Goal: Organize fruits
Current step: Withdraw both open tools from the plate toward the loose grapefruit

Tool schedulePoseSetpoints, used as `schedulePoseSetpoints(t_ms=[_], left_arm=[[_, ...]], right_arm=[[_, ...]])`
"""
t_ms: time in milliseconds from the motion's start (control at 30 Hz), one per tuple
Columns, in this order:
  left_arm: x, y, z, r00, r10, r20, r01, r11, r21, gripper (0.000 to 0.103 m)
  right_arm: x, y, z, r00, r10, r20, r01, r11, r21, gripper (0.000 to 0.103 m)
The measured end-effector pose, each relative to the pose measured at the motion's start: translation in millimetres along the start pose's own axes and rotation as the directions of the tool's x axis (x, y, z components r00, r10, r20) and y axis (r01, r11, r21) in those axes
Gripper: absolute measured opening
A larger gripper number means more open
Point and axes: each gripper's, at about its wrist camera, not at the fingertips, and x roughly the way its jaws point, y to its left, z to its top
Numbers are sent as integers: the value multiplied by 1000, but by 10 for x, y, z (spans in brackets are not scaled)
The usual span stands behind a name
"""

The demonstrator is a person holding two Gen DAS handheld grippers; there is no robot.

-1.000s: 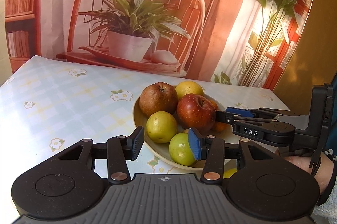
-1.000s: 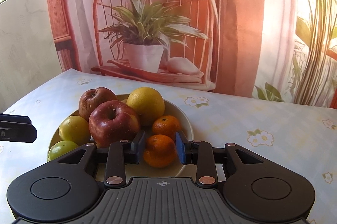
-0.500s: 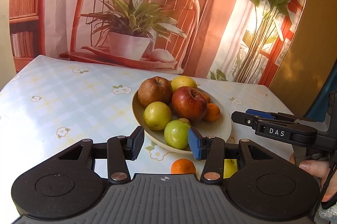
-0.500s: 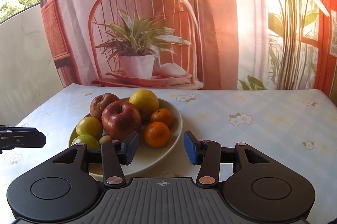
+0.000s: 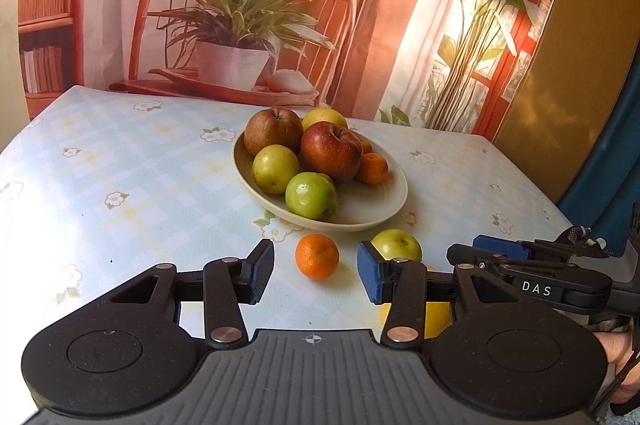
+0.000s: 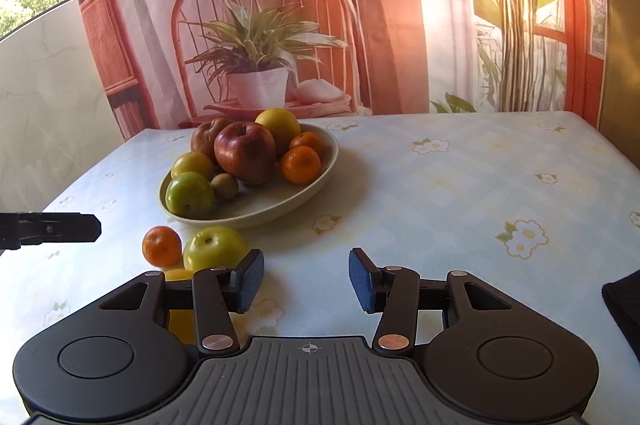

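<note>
Beige and oval, the bowl (image 5: pixel 394 181) runs its long axis from the near right toward the far left in the left wrist view, heaped with fruit at its far end. A mandarin (image 5: pixel 317 256) and green apple (image 5: pixel 396 244) lie just before its near rim; a yellow fruit (image 6: pixel 178 275), perhaps a lemon, hides behind the fingers. The left gripper (image 5: pixel 316 271) and right gripper (image 6: pixel 306 279) gape empty over bare tablecloth (image 6: pixel 460 193), roomy rightward.

The left gripper's (image 5: pixel 316 271) frame hides most of a yellow fruit (image 5: pixel 438 317). In the bowl (image 5: pixel 372 209), the red apple (image 5: pixel 331 151) covers part of an orange (image 5: pixel 365 145) behind it.
</note>
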Motion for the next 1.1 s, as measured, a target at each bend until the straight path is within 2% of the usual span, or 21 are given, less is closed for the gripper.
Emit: schedulePoseSetpoints(t_ms=[100,333,733,1100], left_arm=[[-10,-5,-49,1000,-7,-11,7,1000,-9,49],[1,-23,-144,999,-17,-32,16,999,-28,49],[0,16,-162,999,-8,-37,7,999,-43,49],[17,61,-167,999,1,-42,-5,997,-76,49]], right_arm=[[-69,58,-104,999,-20,-37,18,999,-40,44],[-176,246,-265,996,-20,-83,5,985,-174,44],[-61,388,-240,990,3,-141,-37,969,-245,44],[-39,431,-202,987,3,-161,-50,956,-289,43]])
